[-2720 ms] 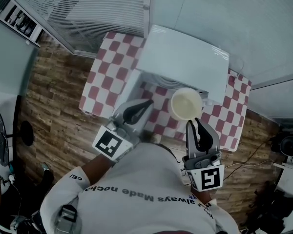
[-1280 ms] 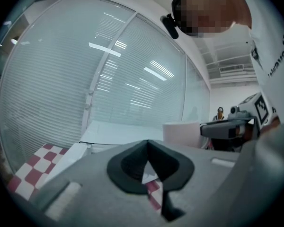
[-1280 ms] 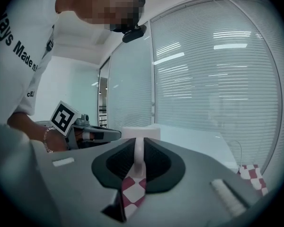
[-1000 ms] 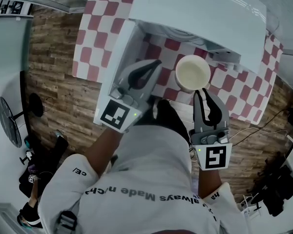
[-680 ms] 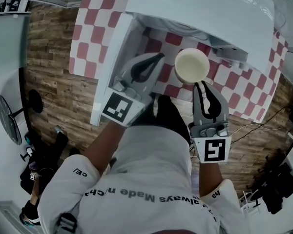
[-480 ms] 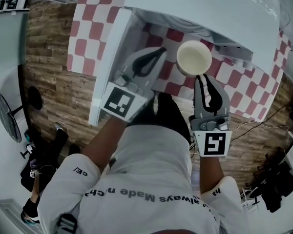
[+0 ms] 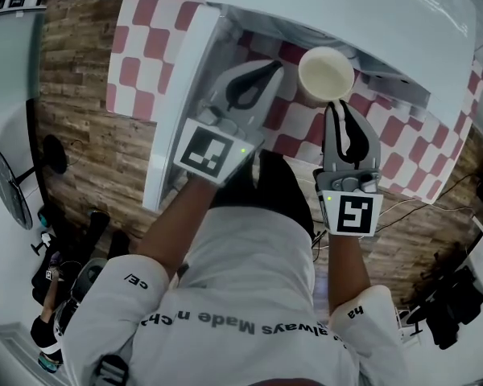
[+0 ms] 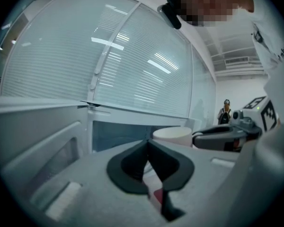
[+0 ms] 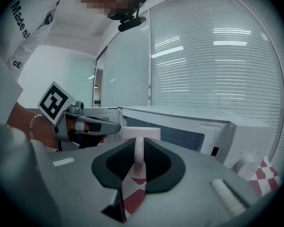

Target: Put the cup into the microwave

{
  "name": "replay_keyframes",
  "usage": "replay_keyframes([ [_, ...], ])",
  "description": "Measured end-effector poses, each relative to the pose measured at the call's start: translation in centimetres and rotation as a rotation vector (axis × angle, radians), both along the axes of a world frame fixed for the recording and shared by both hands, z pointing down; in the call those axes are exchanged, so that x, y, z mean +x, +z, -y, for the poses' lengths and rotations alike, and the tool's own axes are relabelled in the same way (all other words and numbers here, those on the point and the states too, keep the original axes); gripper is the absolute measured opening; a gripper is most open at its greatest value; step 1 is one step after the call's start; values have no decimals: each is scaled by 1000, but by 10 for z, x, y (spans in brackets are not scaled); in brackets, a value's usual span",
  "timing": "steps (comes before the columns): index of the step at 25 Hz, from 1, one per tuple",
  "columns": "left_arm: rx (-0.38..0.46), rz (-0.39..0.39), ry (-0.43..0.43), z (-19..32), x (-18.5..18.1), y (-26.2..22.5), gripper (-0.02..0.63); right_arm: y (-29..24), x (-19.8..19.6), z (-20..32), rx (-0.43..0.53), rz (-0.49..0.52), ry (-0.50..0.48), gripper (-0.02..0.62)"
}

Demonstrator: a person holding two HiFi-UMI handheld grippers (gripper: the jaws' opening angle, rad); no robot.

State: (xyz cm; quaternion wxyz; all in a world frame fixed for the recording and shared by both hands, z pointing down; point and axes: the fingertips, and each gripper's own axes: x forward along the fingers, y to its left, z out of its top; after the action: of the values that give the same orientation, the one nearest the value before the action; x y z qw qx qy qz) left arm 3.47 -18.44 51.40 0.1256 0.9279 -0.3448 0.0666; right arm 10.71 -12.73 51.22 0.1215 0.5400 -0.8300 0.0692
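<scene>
A cream cup (image 7: pixel 326 74) hangs at the mouth of the white microwave (image 7: pixel 362 18), its handle pinched by my right gripper (image 7: pixel 336 108). In the right gripper view the cup (image 9: pixel 140 134) rises just past that gripper (image 9: pixel 139 151), whose jaws are shut on the white handle. My left gripper (image 7: pixel 270 70) is shut and holds nothing, just left of the cup. In the left gripper view the shut left gripper (image 8: pixel 148 144) points at the dark oven opening (image 8: pixel 118 135), with the cup (image 8: pixel 172 135) to its right. The microwave door (image 7: pixel 177 111) stands open at the left.
The microwave rests on a table under a red-and-white checked cloth (image 7: pixel 149 51). Wood plank flooring (image 7: pixel 72 111) lies to the left, with a fan (image 7: pixel 4 187) on it. Window blinds (image 9: pixel 217 60) fill the background behind the oven. A person (image 8: pixel 224 112) stands far off.
Both grippers have moved forward toward the microwave opening. The cup has travelled with the right gripper and now sits at the oven's front edge.
</scene>
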Motion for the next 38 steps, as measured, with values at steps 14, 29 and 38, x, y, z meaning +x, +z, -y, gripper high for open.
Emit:
replay_keyframes([
  [14,5,50,-3,30,12,37,3,35,10,39,-3,9,59,46],
  [29,27,52,-61,71,15,47,3,50,9,88,38,14,93,46],
  [38,32,74,-73,86,18,59,4,60,17,110,62,28,106,46],
])
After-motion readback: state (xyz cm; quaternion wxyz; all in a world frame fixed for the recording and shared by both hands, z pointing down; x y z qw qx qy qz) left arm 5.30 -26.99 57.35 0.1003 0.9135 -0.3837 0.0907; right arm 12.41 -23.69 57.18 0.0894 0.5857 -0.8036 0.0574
